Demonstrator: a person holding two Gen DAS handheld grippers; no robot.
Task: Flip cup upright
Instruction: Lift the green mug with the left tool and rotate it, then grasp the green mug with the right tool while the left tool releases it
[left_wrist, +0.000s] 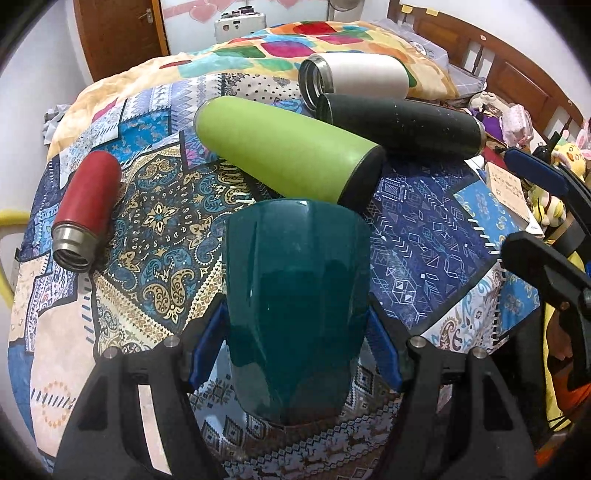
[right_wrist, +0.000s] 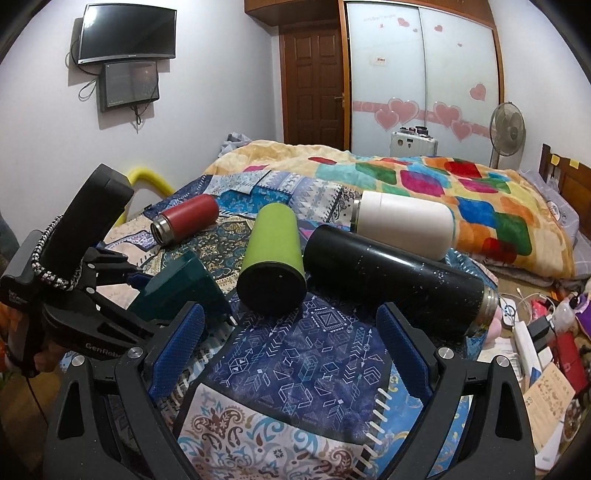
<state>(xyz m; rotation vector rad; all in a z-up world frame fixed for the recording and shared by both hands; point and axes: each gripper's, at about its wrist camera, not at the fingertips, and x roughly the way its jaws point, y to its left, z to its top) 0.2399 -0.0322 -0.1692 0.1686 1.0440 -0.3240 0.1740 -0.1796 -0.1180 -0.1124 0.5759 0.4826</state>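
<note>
My left claw (left_wrist: 295, 354) was pinching the teal cup (left_wrist: 297, 291), one blue pad on each side of its glossy wall. In the left wrist view the cup filled the middle of the frame, its wider end nearest the camera and its narrower closed end pointing away; whether it touched the bedspread I could not tell. From the right wrist view the same teal cup (right_wrist: 181, 291) sat at the left, tilted, gripped by my left claw (right_wrist: 147, 284) above the patterned cloth.

My right claw (right_wrist: 291, 350) was spread wide with nothing between its blue pads, hovering over the dark blue patch of the patchwork bedspread (right_wrist: 295, 369). In the left wrist view part of that right claw (left_wrist: 546, 206) showed at the right edge.

Just beyond the teal cup lay the green tumbler (left_wrist: 284, 158) on its side, its dark base toward the cup. To the left, well apart, the red flask (left_wrist: 86, 206) lay with its open steel mouth toward the camera. Behind the green tumbler the black flask (left_wrist: 402, 125) lay on its side, touching the white flask (left_wrist: 354, 75) just past it, both with their mouths turned left.

Farther off a colourful blanket (right_wrist: 424, 177) was heaped across the bed. Beyond it stood a fan (right_wrist: 506, 127), a wooden door (right_wrist: 312, 85), and a wall-mounted screen (right_wrist: 127, 35).
</note>
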